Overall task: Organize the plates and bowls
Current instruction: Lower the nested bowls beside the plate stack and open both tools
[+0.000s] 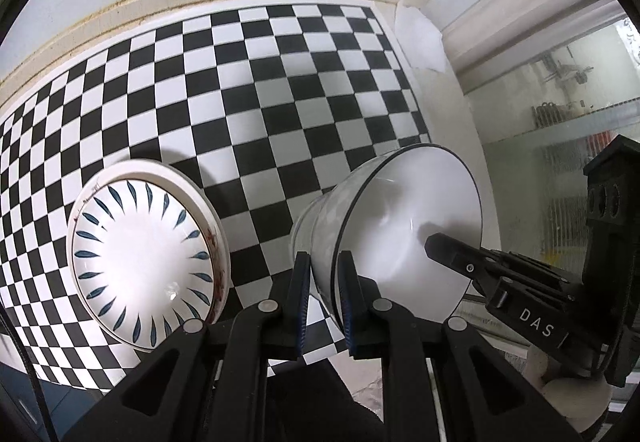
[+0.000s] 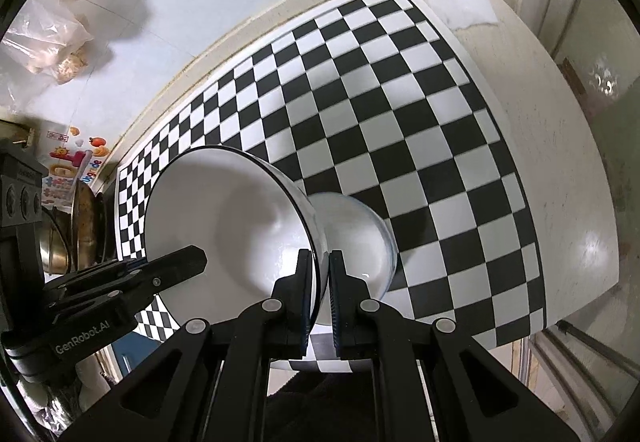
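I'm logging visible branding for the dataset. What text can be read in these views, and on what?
"DAS": on the right tongs, seen from the left wrist.
"GenRobot.AI": on the left tongs, seen from the right wrist.
Colourful stickers on the wall: lettering too blurred to read.
Both tongs grip the white bowl.

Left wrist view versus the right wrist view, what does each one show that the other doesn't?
Only the left wrist view shows the leaf-patterned bowl sitting in a white plate on the checkered mat.

Only the right wrist view shows the bagged food hanging on the wall, the colourful stickers and a metal pot.

Both show the white black-rimmed bowl, tipped on its side, with the left hand-held gripper and right hand-held gripper each clamped on its rim, plus the crumpled plastic.
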The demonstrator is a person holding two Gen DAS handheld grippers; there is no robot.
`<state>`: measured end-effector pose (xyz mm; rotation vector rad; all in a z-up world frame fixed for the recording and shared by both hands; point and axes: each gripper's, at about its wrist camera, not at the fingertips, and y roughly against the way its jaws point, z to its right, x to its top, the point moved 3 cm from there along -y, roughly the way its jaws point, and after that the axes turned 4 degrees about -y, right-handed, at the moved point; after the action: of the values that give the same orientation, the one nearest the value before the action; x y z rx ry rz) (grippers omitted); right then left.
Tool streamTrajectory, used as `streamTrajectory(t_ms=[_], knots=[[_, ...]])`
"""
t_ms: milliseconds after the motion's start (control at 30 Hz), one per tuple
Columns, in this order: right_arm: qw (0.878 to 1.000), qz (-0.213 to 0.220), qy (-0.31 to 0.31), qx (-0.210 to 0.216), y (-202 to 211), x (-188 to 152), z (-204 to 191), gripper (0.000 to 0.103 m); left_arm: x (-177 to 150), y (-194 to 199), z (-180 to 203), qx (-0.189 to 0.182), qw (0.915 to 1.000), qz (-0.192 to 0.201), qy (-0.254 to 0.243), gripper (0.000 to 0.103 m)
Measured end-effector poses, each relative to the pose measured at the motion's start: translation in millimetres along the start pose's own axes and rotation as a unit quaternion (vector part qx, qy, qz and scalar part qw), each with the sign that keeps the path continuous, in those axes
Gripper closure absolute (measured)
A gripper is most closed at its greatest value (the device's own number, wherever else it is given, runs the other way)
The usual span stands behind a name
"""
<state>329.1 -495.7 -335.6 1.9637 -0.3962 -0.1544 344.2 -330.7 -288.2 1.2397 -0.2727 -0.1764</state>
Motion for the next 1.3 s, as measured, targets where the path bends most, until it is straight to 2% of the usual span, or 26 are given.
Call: streamTrajectory(t_ms=[333, 700, 1033, 1300], knots=[[0.999, -0.033, -0.014, -0.019, -39.3, -2.4, 18.3, 0.093, -5.2, -45.7, -8.9, 0.006, 0.9987, -0.048, 0.012, 0.091], [0.997, -0.059, -0.019, -0.048, -63.7, 0.4, 29.3, 0.093, -2.4, -73.8, -3.4, 0.036, 0.9962, -0.079, -0.009, 0.091], [0.995, -0.077, -0.021, -0.066, -72.0, 7.0, 28.1, 0.09, -2.1, -75.3, -2.5, 0.047, 0.9957, -0.079, -0.008, 0.091], [0.995, -0.062, -0.006, -0.078, -58.0, 5.4, 23.5, 0.086, -9.6, -47.4, 1.0, 0.055, 0.9976, -0.041, -0.013, 0.091]])
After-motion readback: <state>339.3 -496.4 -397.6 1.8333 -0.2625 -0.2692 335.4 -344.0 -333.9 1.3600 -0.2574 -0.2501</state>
